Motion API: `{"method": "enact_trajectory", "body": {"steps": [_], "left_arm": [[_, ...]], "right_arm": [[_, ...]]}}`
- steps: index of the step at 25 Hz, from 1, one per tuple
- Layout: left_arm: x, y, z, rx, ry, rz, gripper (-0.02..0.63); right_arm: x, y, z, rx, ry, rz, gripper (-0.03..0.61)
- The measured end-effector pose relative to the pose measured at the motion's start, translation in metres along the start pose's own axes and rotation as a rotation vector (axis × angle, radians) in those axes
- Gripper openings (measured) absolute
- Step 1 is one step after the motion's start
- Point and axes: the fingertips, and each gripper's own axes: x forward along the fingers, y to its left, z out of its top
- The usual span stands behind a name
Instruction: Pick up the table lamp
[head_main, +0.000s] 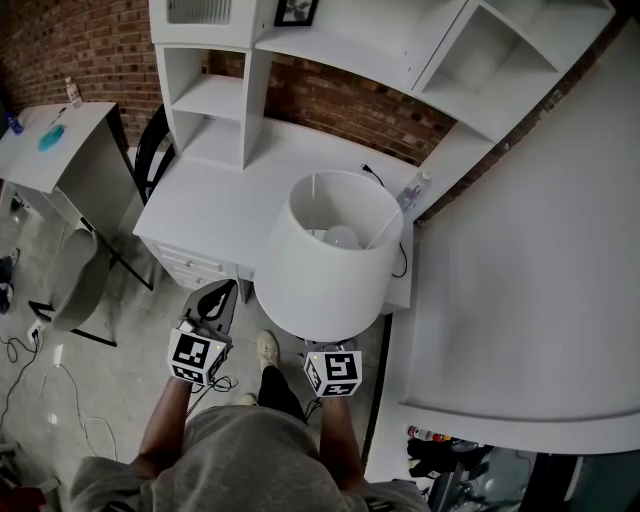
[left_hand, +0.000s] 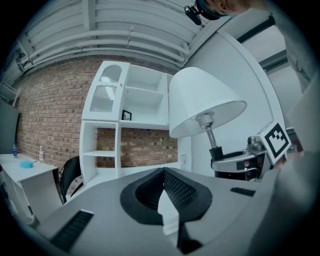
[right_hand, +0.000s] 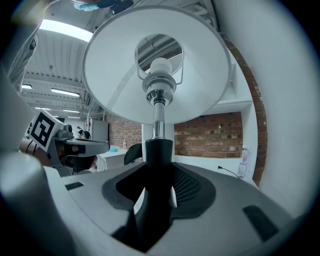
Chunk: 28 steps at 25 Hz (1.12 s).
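The right gripper (right_hand: 159, 182) is clamped on the black lower stem of the table lamp (head_main: 325, 262), with a pad pressing on each side of it. The grip sits low on the stem, under the chrome tube and the shade (right_hand: 157, 65). That looks deliberate: the thin rigid stem suits narrow jaws, while the wide shade would dent or slip. The lamp stands upright in the grip, and its weight rides above the jaws, so it could tip.

From the head view, the shade hangs past the front edge of the white desk (head_main: 230, 200), above the person's arms. The lamp therefore seems to be carried clear of the desk, though its base is hidden. Its black cord (head_main: 403, 262) trails back across the desk at the right and may pull tight if the lamp goes further.

The left gripper (left_hand: 163, 172) has its jaws together with nothing between them. It is held beside the lamp, apart from it, probably as a spare support.

By count there are two grippers, one lamp with one bulb (head_main: 342, 237), and one cord. There is also one bottle (head_main: 413, 190) by the wall, one framed picture (head_main: 296, 10) on the shelf, and one dark chair (head_main: 150, 150).
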Motion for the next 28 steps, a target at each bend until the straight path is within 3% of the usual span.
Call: {"method": "enact_trajectory", "body": {"steps": [28], "left_arm": [[0.0003,-0.002,-0.0042,-0.009,0.007,0.024,0.003]], "right_arm": [[-0.0052,-0.0062,0.0082,0.018,-0.043,0.006,0.169]]}}
